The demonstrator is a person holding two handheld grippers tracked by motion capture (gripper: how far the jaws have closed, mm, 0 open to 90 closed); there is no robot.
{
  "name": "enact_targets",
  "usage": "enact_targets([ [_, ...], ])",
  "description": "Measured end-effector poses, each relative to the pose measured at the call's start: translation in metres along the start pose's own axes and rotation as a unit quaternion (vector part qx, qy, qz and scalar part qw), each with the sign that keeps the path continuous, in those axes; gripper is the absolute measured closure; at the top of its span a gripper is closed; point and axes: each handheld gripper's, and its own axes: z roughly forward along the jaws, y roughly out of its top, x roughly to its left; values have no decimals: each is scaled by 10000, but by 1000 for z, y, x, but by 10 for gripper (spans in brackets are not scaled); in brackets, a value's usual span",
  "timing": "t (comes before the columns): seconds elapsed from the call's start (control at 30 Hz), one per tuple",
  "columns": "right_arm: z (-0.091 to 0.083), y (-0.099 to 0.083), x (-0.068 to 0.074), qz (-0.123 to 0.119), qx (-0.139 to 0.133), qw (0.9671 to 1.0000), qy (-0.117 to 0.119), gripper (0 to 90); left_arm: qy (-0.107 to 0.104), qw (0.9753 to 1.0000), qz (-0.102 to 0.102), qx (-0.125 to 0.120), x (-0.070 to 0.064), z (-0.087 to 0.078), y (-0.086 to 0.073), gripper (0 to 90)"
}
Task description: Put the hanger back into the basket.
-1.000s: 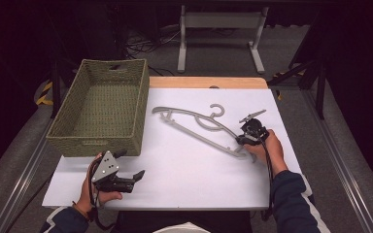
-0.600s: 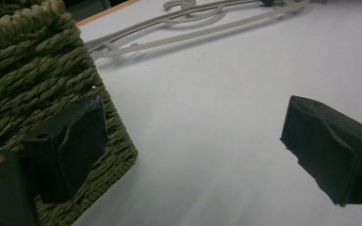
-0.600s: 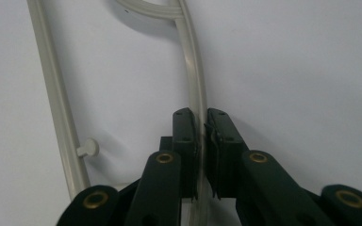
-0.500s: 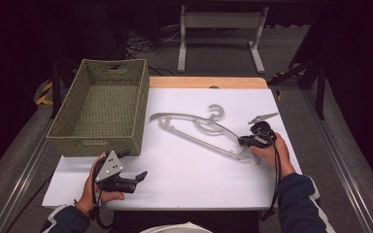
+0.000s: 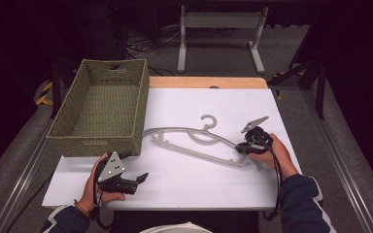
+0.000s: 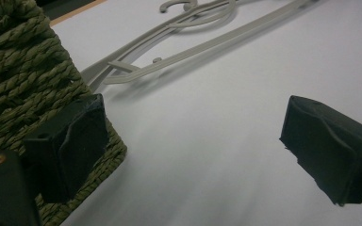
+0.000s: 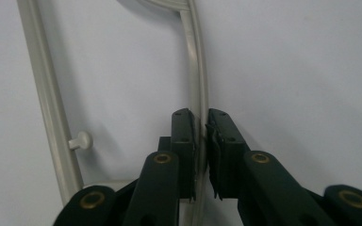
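Note:
A grey plastic clothes hanger (image 5: 194, 141) lies flat on the white table top (image 5: 209, 189), its hook pointing away from me. My right gripper (image 5: 240, 148) is shut on the hanger's right end; in the right gripper view the jaws pinch the hanger's upper arm (image 7: 199, 94) between them at the right gripper (image 7: 201, 115), with the lower bar (image 7: 47, 103) to the left. My left gripper (image 5: 143, 177) rests near the table's front left, open and holding nothing. In the left gripper view, the left gripper (image 6: 193, 141) has its wide-apart jaws aimed toward the hanger (image 6: 179, 42).
A green woven basket (image 5: 73, 131) stands at the table's left side, its near corner (image 6: 23, 80) just beside my left gripper. A wooden strip (image 5: 206, 82) edges the table's far side. A metal stand (image 5: 221, 34) sits on the floor beyond.
My right gripper has pulled the hanger toward the front and left, turning it so the left end now reaches close to the basket. The left gripper has barely moved.

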Motion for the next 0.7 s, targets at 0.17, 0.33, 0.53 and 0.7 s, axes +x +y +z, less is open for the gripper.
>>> enact_targets([
  [0.17, 2, 10, 2, -114, -54, 9998, -120, 791, -25, 10000, 1, 23, 0, 1, 0, 87],
  [0.33, 16, 33, 8, -381, 262, 9987, -202, 743, -77, 10000, -34, 38, 0, 2, 0, 87],
  [0.53, 25, 55, 3, -478, 658, 9967, -89, 733, -105, 9999, -58, 12, 1, 2, -1, 86],
  [0.7, 32, 70, 6, -529, 1074, 9927, -120, 753, -109, 9999, -54, 53, 1, 4, 0, 86],
])
